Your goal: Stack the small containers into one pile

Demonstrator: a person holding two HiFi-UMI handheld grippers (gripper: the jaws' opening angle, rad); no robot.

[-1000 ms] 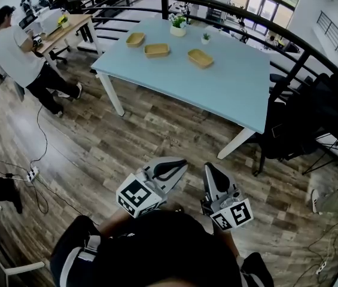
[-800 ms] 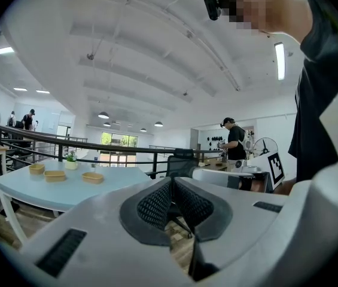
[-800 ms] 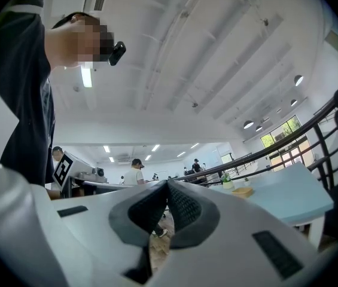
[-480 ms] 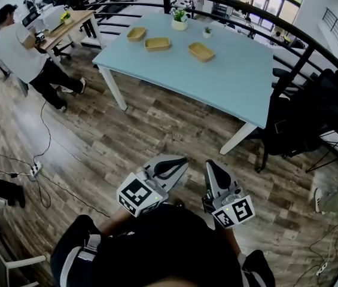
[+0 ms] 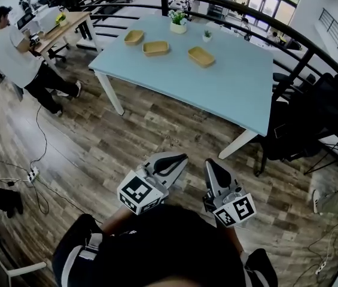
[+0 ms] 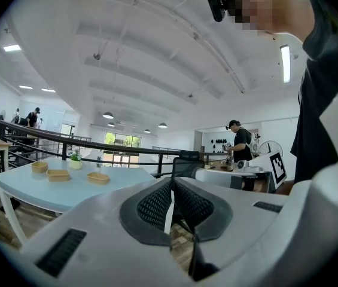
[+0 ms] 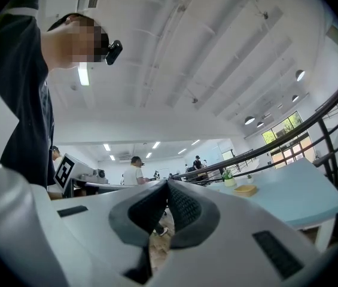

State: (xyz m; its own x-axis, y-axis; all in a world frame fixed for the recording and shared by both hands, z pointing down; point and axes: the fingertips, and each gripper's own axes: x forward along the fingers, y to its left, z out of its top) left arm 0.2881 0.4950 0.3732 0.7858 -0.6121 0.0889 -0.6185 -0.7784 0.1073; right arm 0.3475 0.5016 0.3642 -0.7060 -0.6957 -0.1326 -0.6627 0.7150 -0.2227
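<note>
Nothing is stacked yet: three small containers lie apart on the worktop, well ahead of your left gripper and right gripper, both pressed together, empty.

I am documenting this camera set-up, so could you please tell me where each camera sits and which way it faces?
Head view: on the person's head, facing steeply down at the floor, the table and its three small containers; shows the left claw, right claw and torso.
Left gripper view: on the left claw, facing along its shut jaws toward the table; shows the torso.
Right gripper view: on the right claw, facing along its shut jaws, table at right; shows the torso.
Shared: all three see the table.
</note>
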